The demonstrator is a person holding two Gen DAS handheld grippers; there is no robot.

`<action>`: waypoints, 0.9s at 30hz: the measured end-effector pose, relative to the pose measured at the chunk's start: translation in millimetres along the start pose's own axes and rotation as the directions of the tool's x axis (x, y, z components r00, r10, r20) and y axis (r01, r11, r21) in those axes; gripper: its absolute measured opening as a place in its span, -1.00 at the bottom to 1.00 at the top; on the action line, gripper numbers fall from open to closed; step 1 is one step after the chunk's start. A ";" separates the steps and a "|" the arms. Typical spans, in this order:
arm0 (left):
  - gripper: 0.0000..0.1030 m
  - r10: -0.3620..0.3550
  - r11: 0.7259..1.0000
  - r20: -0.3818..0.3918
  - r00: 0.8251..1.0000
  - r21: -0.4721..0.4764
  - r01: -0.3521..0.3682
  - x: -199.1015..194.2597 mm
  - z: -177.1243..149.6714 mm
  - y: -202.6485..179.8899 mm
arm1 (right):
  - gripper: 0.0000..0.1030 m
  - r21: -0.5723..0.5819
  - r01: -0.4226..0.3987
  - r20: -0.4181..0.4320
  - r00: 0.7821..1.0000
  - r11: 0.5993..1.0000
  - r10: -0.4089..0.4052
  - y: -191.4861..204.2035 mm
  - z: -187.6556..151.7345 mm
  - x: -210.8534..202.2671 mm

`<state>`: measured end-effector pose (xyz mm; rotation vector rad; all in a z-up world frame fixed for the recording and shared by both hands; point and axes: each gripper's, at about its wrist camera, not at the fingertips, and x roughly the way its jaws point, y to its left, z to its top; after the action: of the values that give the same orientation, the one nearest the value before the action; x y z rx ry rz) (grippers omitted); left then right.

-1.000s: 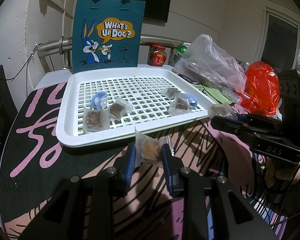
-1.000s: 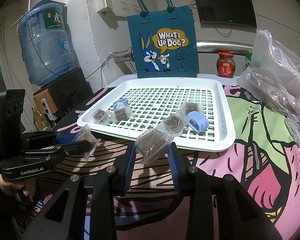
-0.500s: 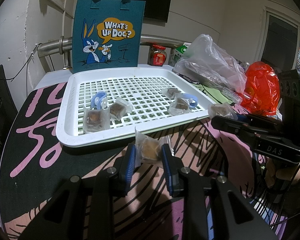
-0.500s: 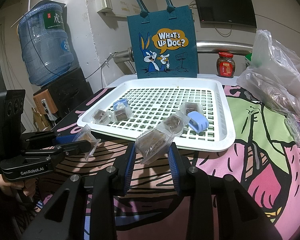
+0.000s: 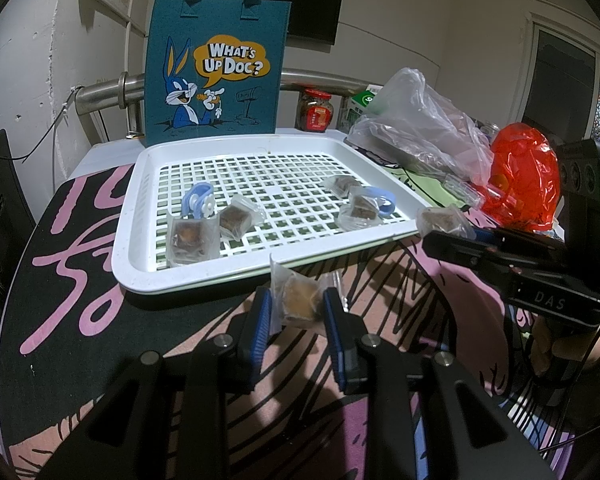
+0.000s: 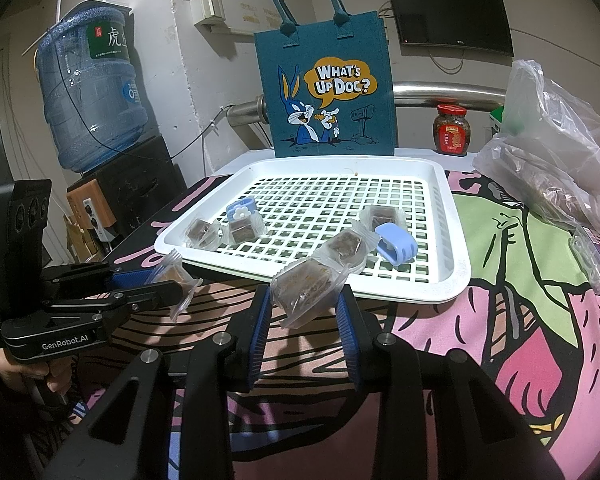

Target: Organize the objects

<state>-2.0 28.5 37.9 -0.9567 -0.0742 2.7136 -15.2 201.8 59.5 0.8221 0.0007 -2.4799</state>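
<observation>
Pink-and-black cartoon cloth [image 6: 500, 320] covers my table; white slotted tray [image 5: 140, 216] mid-surface, teal tote [image 6: 324, 92] at its far edge; my left claw [image 5: 296, 308] and right claw [image 6: 304, 308] each clamp a wrapped cake, the left one [image 5: 300, 300], the right one [image 6: 304, 284], at the tray's near edge.

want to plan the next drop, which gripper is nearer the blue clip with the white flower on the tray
Left. The left gripper hangs off the tray's near edge on the flower clip's side; the right gripper is toward the other end.
</observation>
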 end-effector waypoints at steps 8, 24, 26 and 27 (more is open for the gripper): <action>-0.49 0.000 1.000 -0.001 1.000 0.000 0.000 0.2 0.4 0.1 | -0.39 0.000 -0.001 0.000 1.000 1.000 0.001 0.0 0.1 0.2; -0.49 0.000 1.000 -0.001 1.000 0.000 0.000 0.5 1.7 0.5 | -0.39 0.002 -0.001 0.000 1.000 1.000 0.001 -0.4 0.5 -0.1; -0.49 0.000 1.000 -0.001 1.000 0.000 0.000 0.5 2.0 0.5 | -0.39 0.002 -0.002 0.000 1.000 1.000 0.002 -0.5 0.6 -0.1; -0.49 0.000 1.000 -0.001 1.000 0.000 0.000 0.6 2.2 0.7 | -0.39 0.001 -0.002 0.000 1.000 1.000 0.002 -0.7 0.7 -0.2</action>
<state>-3.9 28.1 39.2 -0.9583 -0.0737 2.7130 -15.8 202.3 60.1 0.8225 -0.0017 -2.4784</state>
